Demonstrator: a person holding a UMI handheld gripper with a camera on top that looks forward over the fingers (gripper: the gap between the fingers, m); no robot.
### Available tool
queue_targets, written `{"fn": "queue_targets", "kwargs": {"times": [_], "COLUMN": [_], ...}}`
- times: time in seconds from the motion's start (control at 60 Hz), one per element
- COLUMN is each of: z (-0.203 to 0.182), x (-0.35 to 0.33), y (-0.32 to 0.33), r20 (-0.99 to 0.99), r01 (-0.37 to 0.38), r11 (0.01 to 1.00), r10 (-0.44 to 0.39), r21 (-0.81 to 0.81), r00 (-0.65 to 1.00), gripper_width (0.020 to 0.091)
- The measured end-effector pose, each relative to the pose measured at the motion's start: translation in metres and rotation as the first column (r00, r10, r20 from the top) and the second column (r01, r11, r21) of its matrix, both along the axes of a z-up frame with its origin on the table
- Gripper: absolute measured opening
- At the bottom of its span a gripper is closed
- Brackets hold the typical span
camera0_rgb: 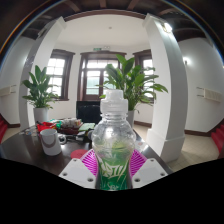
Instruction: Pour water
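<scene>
So the tongs (114, 167) have a clear plastic bottle (113, 140) right between them, and it looks like a proper grip: the pink pads (91, 161) sit tight against the bottle on both sides, no gap that I can spot. The tongs are only as far apart as the bottle is wide. The bottle stands upright, with a white screw cap (113, 98) on top and a green label (114, 171) wrapped round its lower half. There's white lettering on the label but I can't read it properly.

Behind and to the left of the bottle there's a dark round worktop (28, 148). A small white cup (50, 141) sits on it, well off to the left of the tongs. Further back on the worktop is a tray or dish of stuff (68, 127), reddish and dark bits, too small to say what exactly. Whether the bottle's base is resting on the worktop or lifted off it, I can't tell, since the bottom is hidden.

The room behind is bright: a big leafy potted plant (132, 82) straight behind the bottle, another one (40, 90) over on the left near a window (55, 72), and a thick white column (170, 88) off to the right.
</scene>
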State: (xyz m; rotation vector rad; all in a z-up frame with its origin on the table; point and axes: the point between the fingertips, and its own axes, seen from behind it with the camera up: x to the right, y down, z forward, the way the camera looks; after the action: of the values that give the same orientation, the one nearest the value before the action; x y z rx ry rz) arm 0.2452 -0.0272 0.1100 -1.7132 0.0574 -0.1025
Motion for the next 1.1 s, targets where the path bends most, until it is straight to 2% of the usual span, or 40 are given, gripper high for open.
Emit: {"fn": "queue_targets", "kwargs": {"times": [0.183,0.333,0.467,0.6,0.8,0.9,1.033,1.1], "z": [0.001,0.012,0.014,0.022,0.044,0.047,0.064,0.064], "x": [-0.01,-0.027,-0.041,-0.062,-0.105,-0.12,-0.139,-0.146], "y": [0.013,0.054,0.096,0.13,0.158,0.164,0.177,0.182], "r20": [0.094,0.412,0.753,0.929,0.966,0.932,0.847,0.805], "r01": [-0.02,-0.046,-0.027,-0.006,-0.046,-0.033,-0.026,-0.025], "r11": [0.999,0.991,0.977,0.97,0.973,0.972,0.984,0.984], "r10": [0.024,0.094,0.182,0.235,0.22,0.215,0.138,0.13], "r21": [-0.047,-0.124,-0.213,-0.244,-0.227,-0.234,-0.176,-0.177], "r00": [0.995,0.906,0.632,0.285,-0.133,-0.291,-0.514,-0.579], "gripper_width": [0.0354,0.0355,0.0355,0.0351,0.0352,0.0353,0.0354,0.0351]}}
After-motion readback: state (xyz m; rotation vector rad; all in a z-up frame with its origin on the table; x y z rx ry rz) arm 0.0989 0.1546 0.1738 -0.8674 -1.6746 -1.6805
